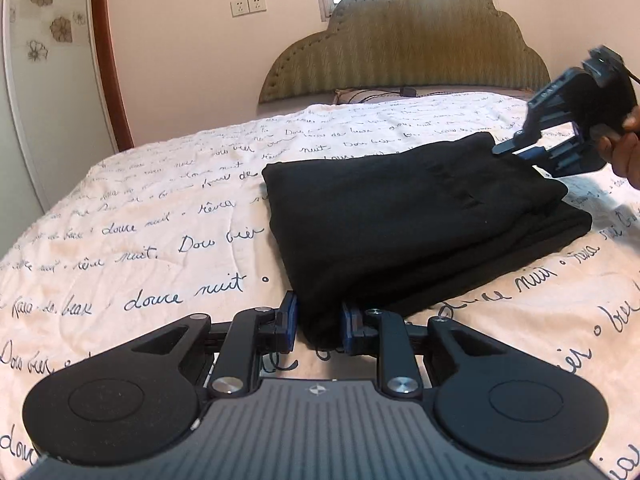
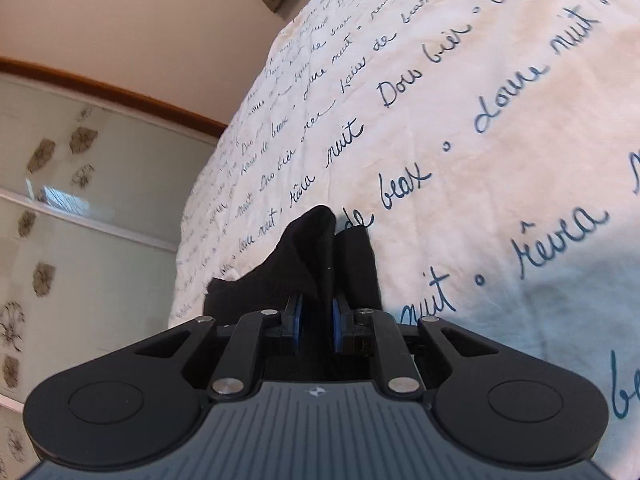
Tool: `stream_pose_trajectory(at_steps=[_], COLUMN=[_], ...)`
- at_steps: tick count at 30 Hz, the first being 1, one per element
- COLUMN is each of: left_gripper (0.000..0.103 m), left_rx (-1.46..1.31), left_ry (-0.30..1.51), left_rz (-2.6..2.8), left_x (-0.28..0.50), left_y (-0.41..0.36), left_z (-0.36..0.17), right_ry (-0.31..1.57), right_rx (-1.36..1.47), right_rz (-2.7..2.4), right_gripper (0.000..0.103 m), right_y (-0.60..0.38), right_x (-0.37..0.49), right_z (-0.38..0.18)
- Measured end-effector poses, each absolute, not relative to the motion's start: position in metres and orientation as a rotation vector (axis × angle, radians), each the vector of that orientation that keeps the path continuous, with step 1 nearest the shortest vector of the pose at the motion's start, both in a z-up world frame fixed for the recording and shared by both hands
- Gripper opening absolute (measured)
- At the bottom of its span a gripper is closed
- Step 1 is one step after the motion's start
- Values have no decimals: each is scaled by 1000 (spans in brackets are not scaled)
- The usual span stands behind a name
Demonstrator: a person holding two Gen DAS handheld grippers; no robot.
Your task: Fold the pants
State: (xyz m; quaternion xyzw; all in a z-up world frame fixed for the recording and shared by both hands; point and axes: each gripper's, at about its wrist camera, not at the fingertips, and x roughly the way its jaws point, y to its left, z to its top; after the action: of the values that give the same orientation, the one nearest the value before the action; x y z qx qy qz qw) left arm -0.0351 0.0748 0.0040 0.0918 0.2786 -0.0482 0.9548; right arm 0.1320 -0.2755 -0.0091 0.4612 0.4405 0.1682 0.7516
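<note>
The black pants [image 1: 416, 224] lie folded in a thick stack on the bed. My left gripper [image 1: 318, 326] is shut on the near corner of the stack, the cloth pinched between its blue pads. My right gripper [image 1: 516, 152] holds the far right corner, slightly lifted. In the right wrist view my right gripper [image 2: 316, 320] is shut on a bunched fold of the pants [image 2: 316, 252], which stick up between the fingers.
The white bedspread [image 1: 160, 216] with blue script covers the bed. An olive padded headboard [image 1: 404, 52] stands at the back. A cable [image 1: 400, 94] lies by the headboard. A wall and wood-framed panel [image 1: 108, 60] are to the left.
</note>
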Motion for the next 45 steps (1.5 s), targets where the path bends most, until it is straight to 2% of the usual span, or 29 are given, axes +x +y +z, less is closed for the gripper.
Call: stream_pose_trajectory(at_steps=[3,4,5,8,12,14,15,16,17,19,20,21,24,26,28,29,30,33,36,42,44,45], left_gripper=[25,27,34,35,42,42,42,32,26,26,26,26,35,41,44,47,49,58,59,59,61,61], left_rx=[192,194,190,157,105,113,120,123,119,122,121,121,148,165,141,118,98,52,-19,-42,-64,-64], left_ry=[570,571,572,585,595,591,588,586,582,568,561,559,581,582,567,547,520,428,501,773,791,791], left_rz=[-97,-97,-99,-114,-111,-108,-108,-106,-114,-113,-109,-114,-171,-233,-304,-322,-331,-324,-309,-264,-275,-281], left_x=[-35,-34,-34,-32,-29,-31,-32,-33,-34,-38,-41,-43,-52,-58,-58,-55,-49,-4,66,167,172,172], left_y=[74,73,73,77,85,83,82,81,82,84,85,86,89,92,98,99,98,89,76,60,65,66], left_z=[3,3,2,1,1,2,2,3,3,5,7,8,18,31,48,57,66,81,71,16,3,3], right_ry=[928,921,911,852,829,851,872,904,942,895,870,864,858,872,859,833,801,734,705,841,825,808], right_rx=[1017,1019,1013,972,939,883,846,808,776,808,868,924,1058,1072,1056,1051,1050,1067,1088,1035,1074,1083], right_rz=[381,369,361,348,474,529,536,528,498,512,527,519,484,444,443,454,468,498,476,377,346,344], right_gripper=[17,17,17,19,22,33,45,56,56,52,48,35,34,39,67,71,74,75,81,80,70,60], right_y=[-283,-286,-290,-295,-268,-243,-231,-220,-214,-219,-227,-236,-253,-257,-256,-254,-253,-243,-227,-208,-215,-218], right_x=[125,123,121,109,100,102,105,108,110,104,100,96,84,77,73,72,74,92,121,164,155,149], right_z=[1,5,8,22,37,40,38,32,22,0,-8,-15,-24,-14,2,10,19,38,47,15,-6,-11])
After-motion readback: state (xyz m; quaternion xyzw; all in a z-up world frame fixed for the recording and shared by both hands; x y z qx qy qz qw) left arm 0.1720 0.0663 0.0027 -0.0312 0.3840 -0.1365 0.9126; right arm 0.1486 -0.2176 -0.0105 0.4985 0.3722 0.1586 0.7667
